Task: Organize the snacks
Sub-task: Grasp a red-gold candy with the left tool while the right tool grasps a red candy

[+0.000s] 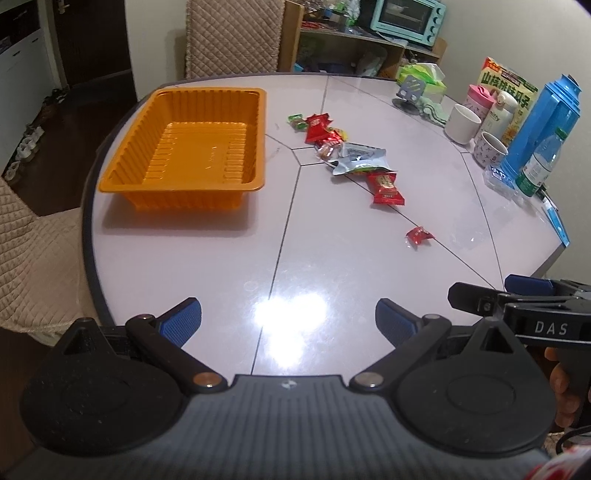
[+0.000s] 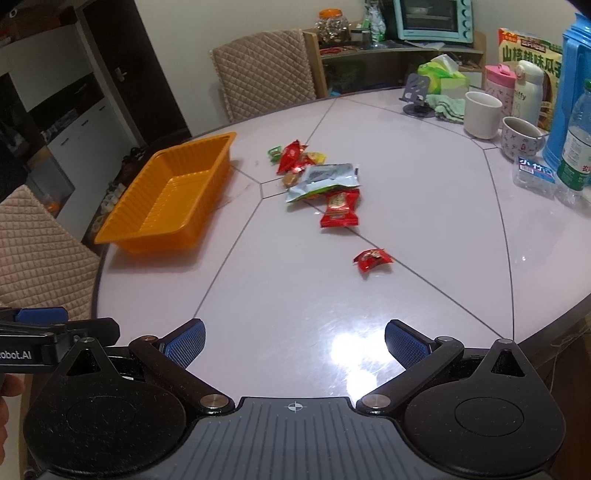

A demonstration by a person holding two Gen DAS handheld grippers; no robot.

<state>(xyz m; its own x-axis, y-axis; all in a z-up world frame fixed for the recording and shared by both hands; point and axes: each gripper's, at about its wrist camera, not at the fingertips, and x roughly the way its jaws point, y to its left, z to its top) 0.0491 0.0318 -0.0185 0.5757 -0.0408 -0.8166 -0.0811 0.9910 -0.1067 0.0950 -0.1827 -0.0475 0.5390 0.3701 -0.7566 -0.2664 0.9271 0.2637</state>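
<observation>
A pale round table [image 1: 207,258] with dark seams fills both views; quilted chairs [image 2: 262,66] and a shelf with a teal oven [image 1: 408,22] stand beyond it. The orange tray [image 1: 184,144] at far left holds nothing. Snacks [image 1: 354,158] lie scattered in a line right of it, one small red packet [image 2: 372,259] nearest. Cups [image 2: 482,112] by the far right edge look empty, though that is hard to tell. The left gripper [image 1: 288,321] and right gripper [image 2: 294,341] hover wide apart, holding nothing.
</observation>
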